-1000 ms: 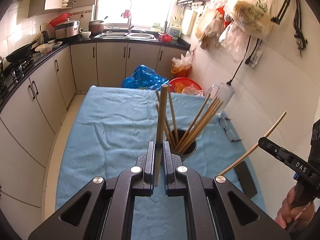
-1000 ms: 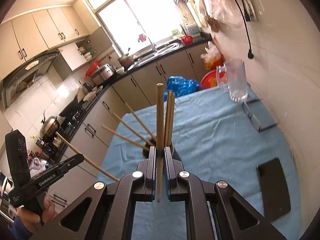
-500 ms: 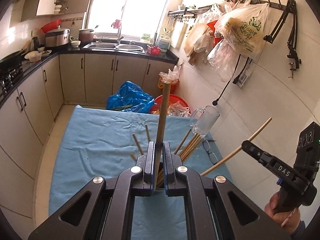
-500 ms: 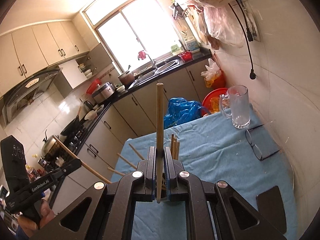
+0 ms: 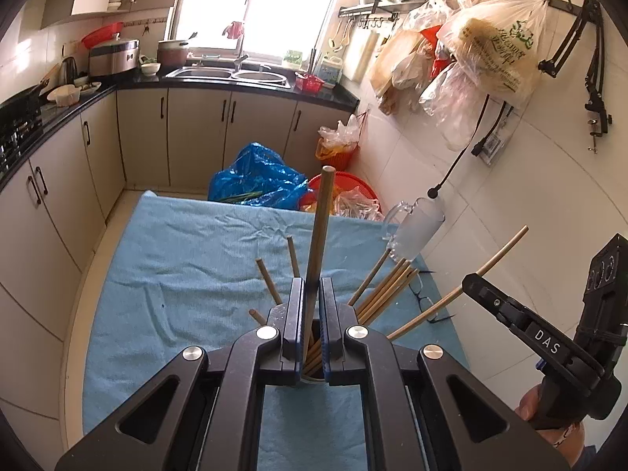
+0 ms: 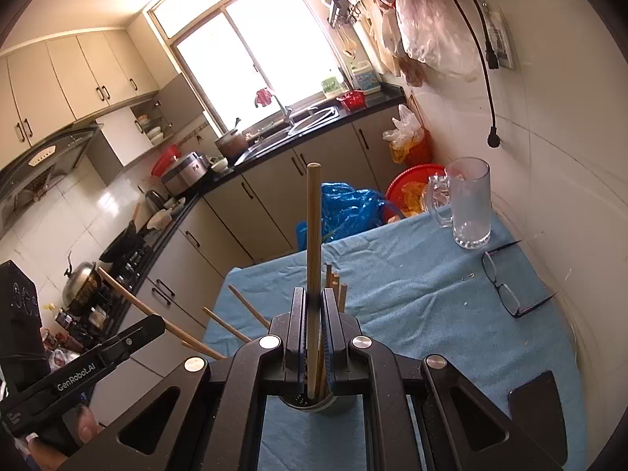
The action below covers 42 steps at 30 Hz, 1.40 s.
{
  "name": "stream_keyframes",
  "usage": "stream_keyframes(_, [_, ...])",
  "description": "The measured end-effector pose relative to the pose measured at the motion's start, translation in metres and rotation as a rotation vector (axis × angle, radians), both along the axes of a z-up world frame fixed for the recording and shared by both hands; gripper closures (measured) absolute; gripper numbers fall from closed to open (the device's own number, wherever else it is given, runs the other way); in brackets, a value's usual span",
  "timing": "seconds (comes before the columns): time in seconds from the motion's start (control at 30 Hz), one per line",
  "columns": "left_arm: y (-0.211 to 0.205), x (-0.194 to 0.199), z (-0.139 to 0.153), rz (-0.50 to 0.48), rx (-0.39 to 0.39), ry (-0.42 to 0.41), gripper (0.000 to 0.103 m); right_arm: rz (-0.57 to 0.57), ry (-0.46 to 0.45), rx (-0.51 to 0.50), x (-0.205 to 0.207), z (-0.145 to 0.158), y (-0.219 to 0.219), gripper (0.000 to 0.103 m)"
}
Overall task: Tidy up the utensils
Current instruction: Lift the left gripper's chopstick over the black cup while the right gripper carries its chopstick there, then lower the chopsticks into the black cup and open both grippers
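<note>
Chopsticks are being clamped one to each gripper: the left gripper (image 5: 313, 306) is pinching a darker wooden chopstick (image 5: 318, 243) between its closed blue-padded fingers (image 5: 297, 314), the stick standing nearly upright out of the pinch, and the right gripper (image 6: 313, 314) is pinching a paler chopstick (image 6: 313, 235) the same way, its lower end poking out under the fingers (image 6: 329, 322). Just below and behind each pinch, the chopstick holder (image 6: 310, 402), a dark round cup, is sitting on the blue cloth (image 5: 188, 259) that is covering the table; only its rim is showing between the gripper arms. More chopsticks (image 5: 386, 290) are fanning out of the cup, a bunch leaning toward the wall and a few leaning the other way. In the left wrist view the right gripper is showing at the right edge, its black finger bearing the white letters "DAS" (image 5: 546, 341), with a hand (image 5: 549, 428) wrapping the handle from below and the pale stick slanting up toward the tiled wall. In the right wrist view the left gripper is showing at the lower left, reading "GenRobot.AI" (image 6: 76, 377) along its finger, a hand (image 6: 82, 429) gripping beneath. Both grippers are pointing forward and downward over the table. Farther out, a glass mug (image 6: 469, 204) is standing near the wall, black-framed eyeglasses (image 6: 506, 290) are lying beside it, and a dark phone (image 6: 537, 404) is lying flat at the near right. On the wall, a plastic bag (image 5: 498, 47) printed with green characters too small to read is hanging from a hook rail.
</note>
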<state>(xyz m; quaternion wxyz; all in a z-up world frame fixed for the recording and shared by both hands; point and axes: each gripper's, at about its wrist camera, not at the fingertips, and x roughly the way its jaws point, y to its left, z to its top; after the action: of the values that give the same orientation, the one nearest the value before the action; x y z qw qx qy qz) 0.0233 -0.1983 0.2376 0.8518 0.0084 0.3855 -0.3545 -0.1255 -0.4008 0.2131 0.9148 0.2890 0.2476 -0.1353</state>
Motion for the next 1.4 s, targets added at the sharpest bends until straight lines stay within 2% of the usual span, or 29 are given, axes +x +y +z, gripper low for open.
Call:
stream_keyframes(0.63, [-0.004,0.007,-0.029,0.005,0.039,0.030,0.097,0.028,0.076,0.040,0.017,-0.041,-0.001,0.095])
stream_keyframes(1.23, [-0.005,0.009,-0.031,0.010,0.044,0.014,0.097,0.057,0.103,0.056,0.027,-0.051,-0.004,0.093])
stream_keyframes(1.4, [-0.003,0.008,-0.028,0.015,0.035,0.011,0.096,0.044,0.088,0.054,0.023,-0.047,-0.005,0.083])
